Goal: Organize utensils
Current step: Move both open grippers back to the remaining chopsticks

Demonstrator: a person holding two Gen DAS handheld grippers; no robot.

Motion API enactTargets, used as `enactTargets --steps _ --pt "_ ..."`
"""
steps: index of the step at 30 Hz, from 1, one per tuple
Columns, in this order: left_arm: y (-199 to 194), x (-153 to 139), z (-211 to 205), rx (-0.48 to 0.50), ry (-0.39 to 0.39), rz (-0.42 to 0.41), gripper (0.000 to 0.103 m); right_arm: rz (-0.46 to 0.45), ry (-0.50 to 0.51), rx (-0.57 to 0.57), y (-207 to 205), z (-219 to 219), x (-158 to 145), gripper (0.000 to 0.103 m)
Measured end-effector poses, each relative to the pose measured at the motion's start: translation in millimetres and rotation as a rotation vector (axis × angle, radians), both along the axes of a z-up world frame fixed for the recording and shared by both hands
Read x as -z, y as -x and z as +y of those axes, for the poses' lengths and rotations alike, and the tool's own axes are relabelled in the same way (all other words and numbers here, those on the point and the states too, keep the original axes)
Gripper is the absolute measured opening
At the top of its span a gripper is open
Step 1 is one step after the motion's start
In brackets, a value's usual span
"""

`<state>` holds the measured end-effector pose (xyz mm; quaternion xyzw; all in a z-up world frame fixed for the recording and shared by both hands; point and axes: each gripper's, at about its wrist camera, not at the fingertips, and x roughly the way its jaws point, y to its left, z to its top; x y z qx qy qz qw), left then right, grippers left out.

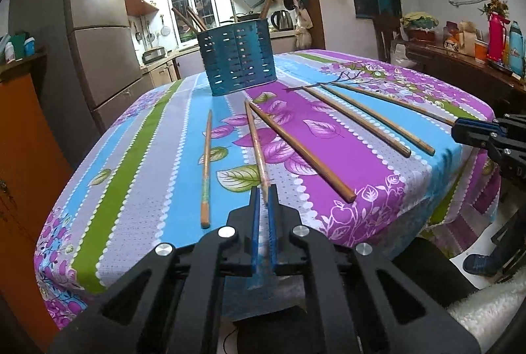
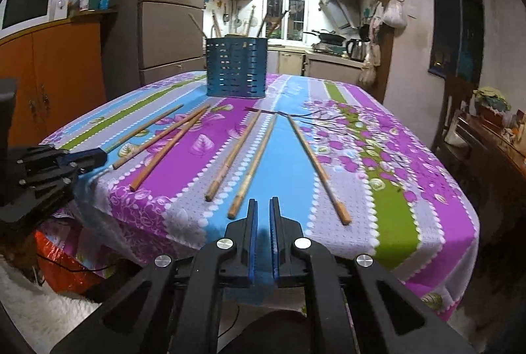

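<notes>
A blue slotted utensil holder (image 1: 237, 58) stands at the far side of the table with several chopsticks in it; it also shows in the right wrist view (image 2: 235, 68). Several wooden chopsticks lie on the flowered tablecloth (image 1: 157, 156). My left gripper (image 1: 263, 193) is shut on the near end of one chopstick (image 1: 256, 143), which still rests on the cloth. It shows at the left of the right wrist view (image 2: 102, 156). My right gripper (image 2: 262, 206) is nearly closed and empty, just short of the table edge, between two chopsticks (image 2: 253, 170) (image 2: 315, 163).
A fridge (image 2: 171, 2) and orange cabinet (image 2: 56, 71) stand left of the table. A dark sideboard (image 1: 460, 64) with flasks is at the right. The kitchen counter with a kettle (image 1: 282, 20) lies behind. A red bag (image 2: 65, 268) sits on the floor.
</notes>
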<state>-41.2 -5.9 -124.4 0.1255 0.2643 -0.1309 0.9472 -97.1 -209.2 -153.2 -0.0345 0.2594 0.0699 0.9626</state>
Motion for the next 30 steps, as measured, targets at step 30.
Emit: enactTargets --steps 30 --pt "-12 13 0 -0.031 0.003 -0.027 0.005 0.038 -0.014 0.016 -19 11 15 0.035"
